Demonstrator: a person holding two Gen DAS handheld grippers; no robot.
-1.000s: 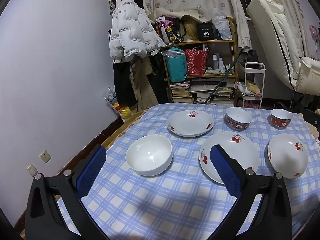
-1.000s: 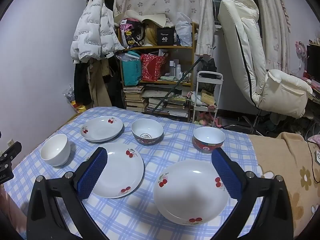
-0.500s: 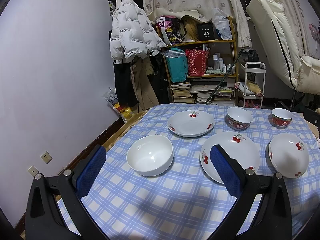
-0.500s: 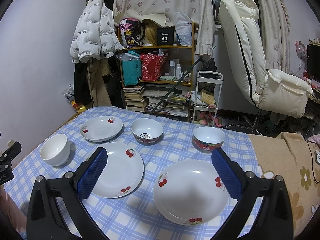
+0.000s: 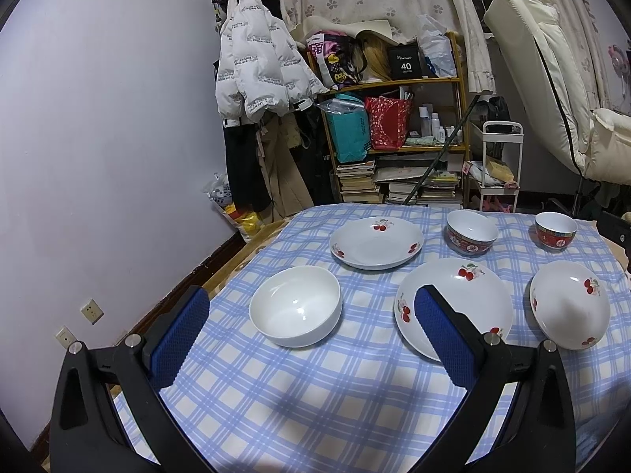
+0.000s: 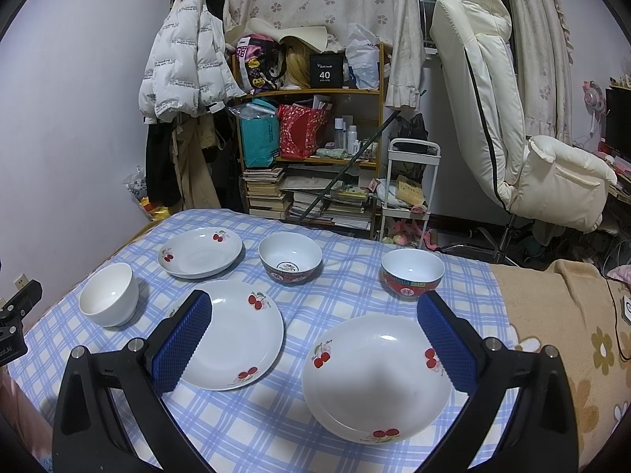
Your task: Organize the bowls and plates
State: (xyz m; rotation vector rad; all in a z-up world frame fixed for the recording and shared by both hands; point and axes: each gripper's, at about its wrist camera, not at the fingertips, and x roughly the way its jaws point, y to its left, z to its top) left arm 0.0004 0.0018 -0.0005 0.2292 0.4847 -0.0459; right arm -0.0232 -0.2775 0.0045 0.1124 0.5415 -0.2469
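Nothing on the checked cloth (image 5: 355, 386) has moved, and both my left gripper (image 5: 311, 307) and right gripper (image 6: 313, 311) stay spread and empty (staged for approach) above white bowl (image 5: 295, 311) and cherry plate (image 6: 376, 374).

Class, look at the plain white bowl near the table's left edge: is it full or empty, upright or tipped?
Empty and upright. The plain white ceramic bowl shows a bare, glossy inside, and its rim sits level on the blue checked tablecloth.
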